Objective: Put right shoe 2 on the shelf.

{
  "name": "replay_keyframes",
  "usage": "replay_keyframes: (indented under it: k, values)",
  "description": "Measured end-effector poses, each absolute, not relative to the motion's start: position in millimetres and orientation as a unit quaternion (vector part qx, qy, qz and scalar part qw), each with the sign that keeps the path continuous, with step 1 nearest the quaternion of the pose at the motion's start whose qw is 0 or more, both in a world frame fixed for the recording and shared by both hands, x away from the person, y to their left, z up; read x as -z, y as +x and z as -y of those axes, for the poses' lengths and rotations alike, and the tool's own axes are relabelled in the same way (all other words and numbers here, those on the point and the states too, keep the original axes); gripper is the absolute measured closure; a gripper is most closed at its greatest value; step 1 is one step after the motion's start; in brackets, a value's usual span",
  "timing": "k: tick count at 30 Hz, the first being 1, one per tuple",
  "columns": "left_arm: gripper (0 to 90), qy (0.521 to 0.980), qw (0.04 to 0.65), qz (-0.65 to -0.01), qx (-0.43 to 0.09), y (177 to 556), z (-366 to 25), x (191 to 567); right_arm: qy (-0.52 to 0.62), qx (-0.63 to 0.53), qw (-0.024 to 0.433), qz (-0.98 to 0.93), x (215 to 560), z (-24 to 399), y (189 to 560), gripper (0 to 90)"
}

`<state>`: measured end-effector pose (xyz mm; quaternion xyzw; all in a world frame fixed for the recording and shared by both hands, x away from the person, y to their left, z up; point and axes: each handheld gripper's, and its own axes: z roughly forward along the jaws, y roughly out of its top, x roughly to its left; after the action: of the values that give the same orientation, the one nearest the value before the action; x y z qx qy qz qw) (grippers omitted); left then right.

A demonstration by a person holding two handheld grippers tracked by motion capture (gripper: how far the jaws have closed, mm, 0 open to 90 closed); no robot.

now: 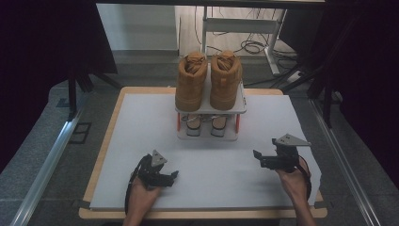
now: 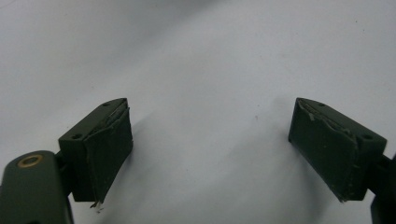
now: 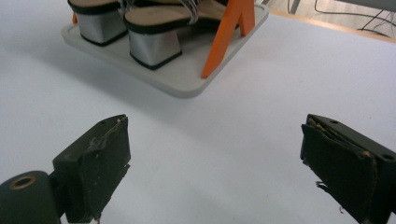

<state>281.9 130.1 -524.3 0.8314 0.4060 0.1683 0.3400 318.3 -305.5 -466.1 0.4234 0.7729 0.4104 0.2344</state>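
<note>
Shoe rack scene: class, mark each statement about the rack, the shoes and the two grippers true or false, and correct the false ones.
1. A pair of tan boots stands on the top shelf of the shoe rack. True.
2. The lower shelf holds sneakers. False: block-heeled sandals sit there.
3. The right gripper holds a sandal. False: its jaws stand open over the bare white table cover.
4. The left gripper is open with nothing between its jaws. True.
5. The rack's uprights are blue. False: they are orange.
</note>
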Motion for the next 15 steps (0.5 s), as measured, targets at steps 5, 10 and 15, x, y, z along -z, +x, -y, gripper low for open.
replay_keyframes:
  k: [5, 10, 15]
  values:
    - [13.4, 0.831, 0.34, -0.406, -0.169, 281.8, -130.1, 524.3, 0.429, -0.401, 0.229, -0.776, 475.4, 307.6, 316.3, 7.5]
    - [13.4, 0.831, 0.34, -0.406, -0.169, 281.7, -130.0, 524.4, 0.435, -0.39, 0.224, -0.78, 485.8, 310.4, 313.9, 7.4]
    - [13.4, 0.831, 0.34, -0.406, -0.169, 281.7, -130.0, 524.4, 0.441, -0.376, 0.213, -0.787, 498.5, 313.8, 311.1, 7.3]
